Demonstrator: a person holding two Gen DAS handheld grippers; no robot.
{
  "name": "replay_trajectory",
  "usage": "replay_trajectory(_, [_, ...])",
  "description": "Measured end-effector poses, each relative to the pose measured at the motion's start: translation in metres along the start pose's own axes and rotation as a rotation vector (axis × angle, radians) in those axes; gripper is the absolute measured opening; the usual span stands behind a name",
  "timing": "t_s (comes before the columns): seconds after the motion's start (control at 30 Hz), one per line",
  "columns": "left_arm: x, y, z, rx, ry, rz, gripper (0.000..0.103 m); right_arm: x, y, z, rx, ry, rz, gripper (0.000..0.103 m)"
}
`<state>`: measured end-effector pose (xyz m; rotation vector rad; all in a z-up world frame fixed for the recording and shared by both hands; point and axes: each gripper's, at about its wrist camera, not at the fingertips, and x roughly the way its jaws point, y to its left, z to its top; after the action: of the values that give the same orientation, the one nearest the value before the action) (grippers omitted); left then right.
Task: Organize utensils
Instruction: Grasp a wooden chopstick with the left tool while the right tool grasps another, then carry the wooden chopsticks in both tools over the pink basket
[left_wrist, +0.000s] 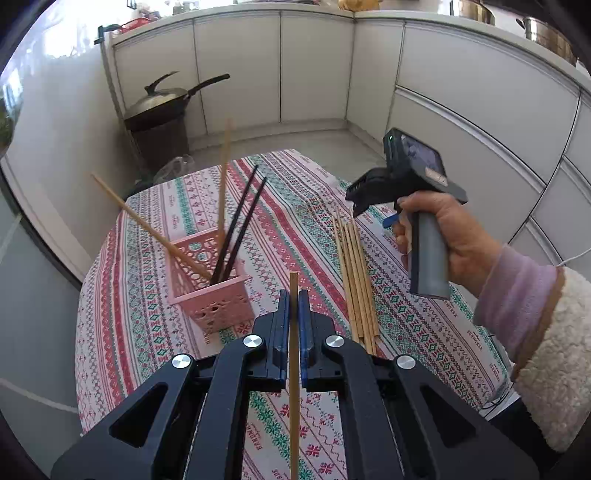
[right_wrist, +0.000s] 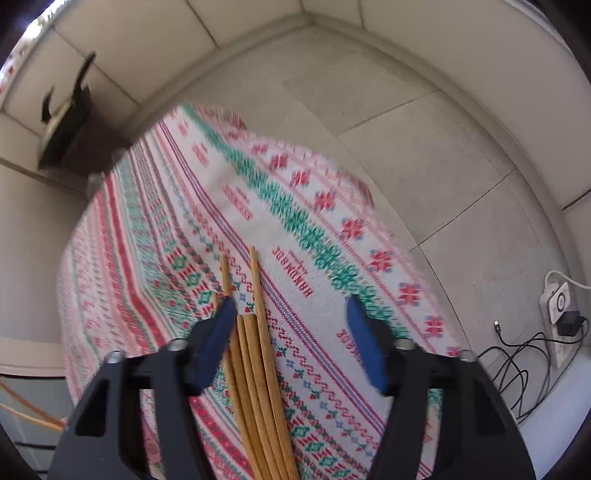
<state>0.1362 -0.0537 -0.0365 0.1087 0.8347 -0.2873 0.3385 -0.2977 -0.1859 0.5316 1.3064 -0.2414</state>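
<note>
Left gripper (left_wrist: 294, 295) pinches one wooden chopstick (left_wrist: 294, 369); keep it upright, carry toward pink holder (left_wrist: 212, 291) at ten o'clock; right gripper (right_wrist: 291, 321) jaws spread over chopstick pile (right_wrist: 258, 369).

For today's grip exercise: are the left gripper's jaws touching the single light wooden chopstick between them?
Touching. The left wrist view shows the left gripper shut on the light wooden chopstick, both jaws pressed against its sides.

The tabletop (left_wrist: 155, 325) wore a woven cloth, matt and finely textured. The loose chopsticks (left_wrist: 356, 280) looked like pale, unvarnished wood, as did the one (left_wrist: 293, 369) in the left tongs (left_wrist: 294, 295). Both tongs, the right tongs (right_wrist: 291, 314) included, were matt black plastic with blue pads and shiny metal rivets. The pink basket (left_wrist: 218, 302) was perforated plastic, holding glossy black chopsticks (left_wrist: 240, 225).
</note>
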Motion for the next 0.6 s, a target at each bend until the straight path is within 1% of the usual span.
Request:
replay_trajectory(0.03, [-0.005, 0.004, -0.001, -0.012, -0.013, -0.008, 0.004, 0.009, 0.003, 0.0, -0.009, 0.006, -0.027, 0.043])
replay_trajectory(0.07, [-0.01, 0.008, -0.003, -0.026, -0.025, -0.019, 0.004, 0.01, 0.009, -0.001, -0.027, -0.035, -0.051, 0.037])
replay_trajectory(0.1, [-0.015, 0.01, -0.003, -0.036, -0.032, -0.022, 0.004, 0.01, 0.015, -0.002, -0.064, -0.068, -0.072, 0.029])
replay_trajectory(0.13, [-0.018, 0.014, -0.002, -0.047, -0.044, -0.03, 0.004, 0.014, 0.022, -0.004, -0.095, -0.072, -0.072, 0.025])
replay_trajectory(0.17, [-0.02, 0.017, -0.001, -0.056, -0.055, -0.035, 0.004, 0.015, 0.027, -0.006, -0.116, -0.085, -0.095, 0.018])
replay_trajectory(0.2, [-0.024, 0.02, 0.001, -0.068, -0.072, -0.039, 0.004, 0.016, 0.031, -0.008, -0.145, -0.107, -0.107, 0.006])
replay_trajectory(0.27, [-0.035, 0.026, 0.003, -0.083, -0.1, -0.05, 0.004, 0.015, 0.03, -0.011, -0.155, -0.126, -0.094, 0.006])
replay_trajectory(0.37, [-0.047, 0.035, 0.007, -0.108, -0.137, -0.062, 0.004, 0.0, 0.013, -0.013, -0.103, -0.123, 0.025, 0.006])
replay_trajectory(0.5, [-0.059, 0.048, 0.008, -0.16, -0.167, -0.088, 0.004, -0.046, -0.007, -0.029, -0.081, -0.172, 0.14, 0.006])
replay_trajectory(0.6, [-0.069, 0.057, 0.008, -0.195, -0.195, -0.089, 0.004, -0.082, -0.018, -0.047, -0.082, -0.185, 0.192, 0.006])
